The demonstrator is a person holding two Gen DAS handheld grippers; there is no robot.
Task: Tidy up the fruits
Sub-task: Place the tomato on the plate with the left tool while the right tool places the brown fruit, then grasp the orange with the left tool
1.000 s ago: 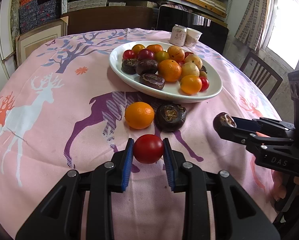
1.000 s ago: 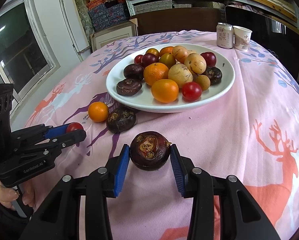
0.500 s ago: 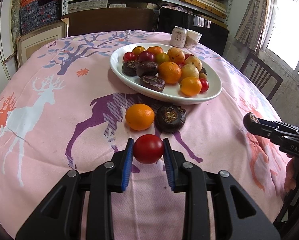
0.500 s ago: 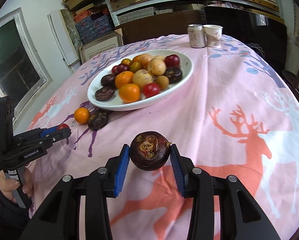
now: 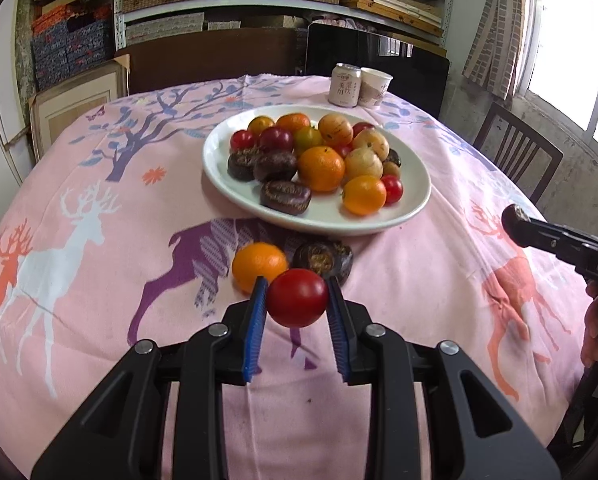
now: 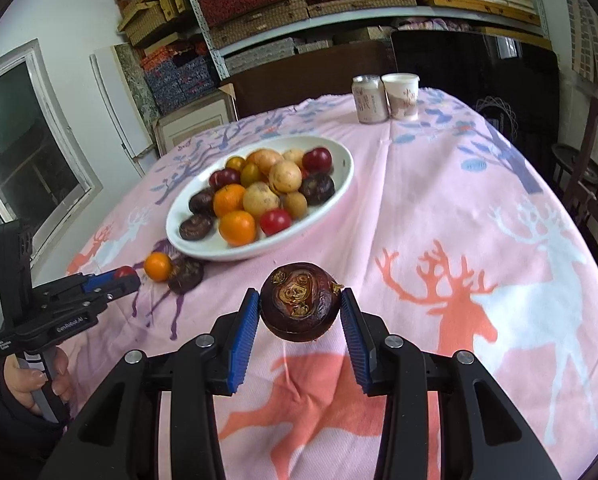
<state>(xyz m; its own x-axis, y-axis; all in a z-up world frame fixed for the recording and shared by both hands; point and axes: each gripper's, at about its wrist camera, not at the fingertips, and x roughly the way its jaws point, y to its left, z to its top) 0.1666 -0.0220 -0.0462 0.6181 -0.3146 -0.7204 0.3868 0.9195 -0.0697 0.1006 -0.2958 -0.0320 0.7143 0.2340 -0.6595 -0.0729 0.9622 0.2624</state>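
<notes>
L gripper [image 5: 297, 300] clamped on red tomato [image 5: 297, 297], held just above pink tablecloth [image 5: 99, 280], near orange [image 5: 259, 266] and dark fruit [image 5: 324, 258] lying loose in front of white plate [image 5: 415, 204] of mixed fruit. R gripper [image 6: 299, 310] clamped on dark purple fruit [image 6: 299, 301], raised over cloth, well apart from plate. Can [image 6: 369, 98] and cup [image 6: 403, 94] at far edge.

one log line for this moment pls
left gripper: shut on red tomato | right gripper: shut on dark fruit | plate: full
</notes>
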